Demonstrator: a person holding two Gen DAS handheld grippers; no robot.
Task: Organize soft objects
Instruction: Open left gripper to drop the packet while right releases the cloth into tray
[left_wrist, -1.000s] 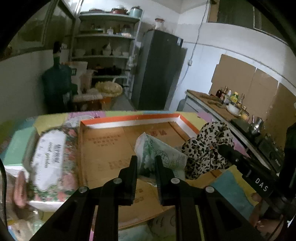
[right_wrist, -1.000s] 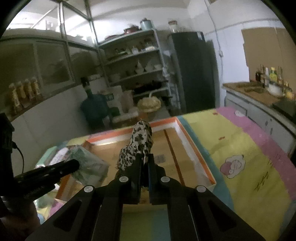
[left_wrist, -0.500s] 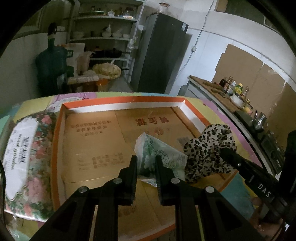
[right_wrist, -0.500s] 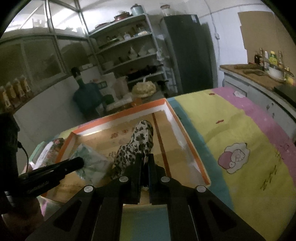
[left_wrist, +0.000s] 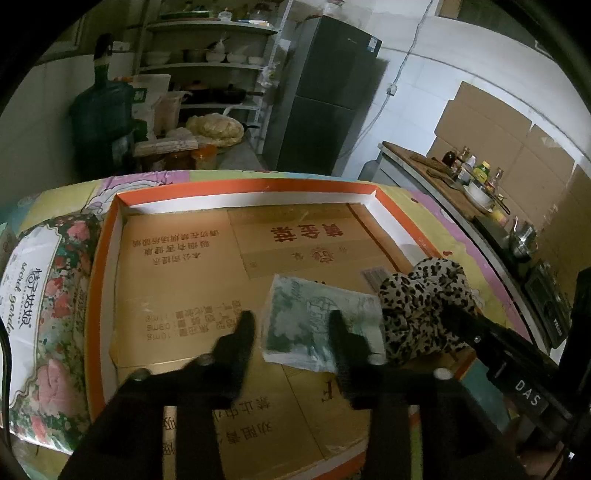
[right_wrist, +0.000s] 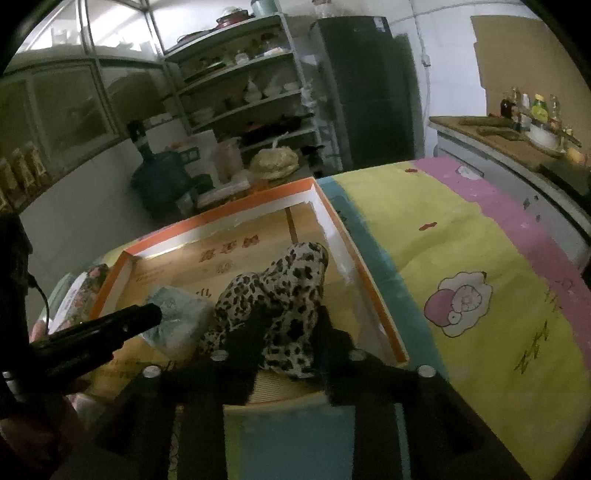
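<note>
A shallow cardboard box with an orange rim (left_wrist: 236, 192) lies on the blanket-covered table. A green-and-white soft pack (left_wrist: 314, 325) lies flat on the box floor, between the spread fingers of my open left gripper (left_wrist: 290, 325). Beside it on the right lies a leopard-print cloth (left_wrist: 424, 306). In the right wrist view the cloth (right_wrist: 280, 291) sits in the box (right_wrist: 354, 266) between the spread fingers of my open right gripper (right_wrist: 288, 325). The soft pack (right_wrist: 177, 317) shows to its left, partly behind the left gripper's finger (right_wrist: 122, 325).
A large floral-print soft pack (left_wrist: 40, 302) lies outside the box along its left rim. The yellow and pink blanket (right_wrist: 480, 266) covers the table right of the box. Shelves, a dark fridge (left_wrist: 325, 99) and a water jug (left_wrist: 103, 118) stand behind. A counter with bottles runs along the right.
Both grippers have opened. The left one let the green-and-white pack down flat onto the box floor. The right one released the leopard-print cloth, which now rests in the box.
</note>
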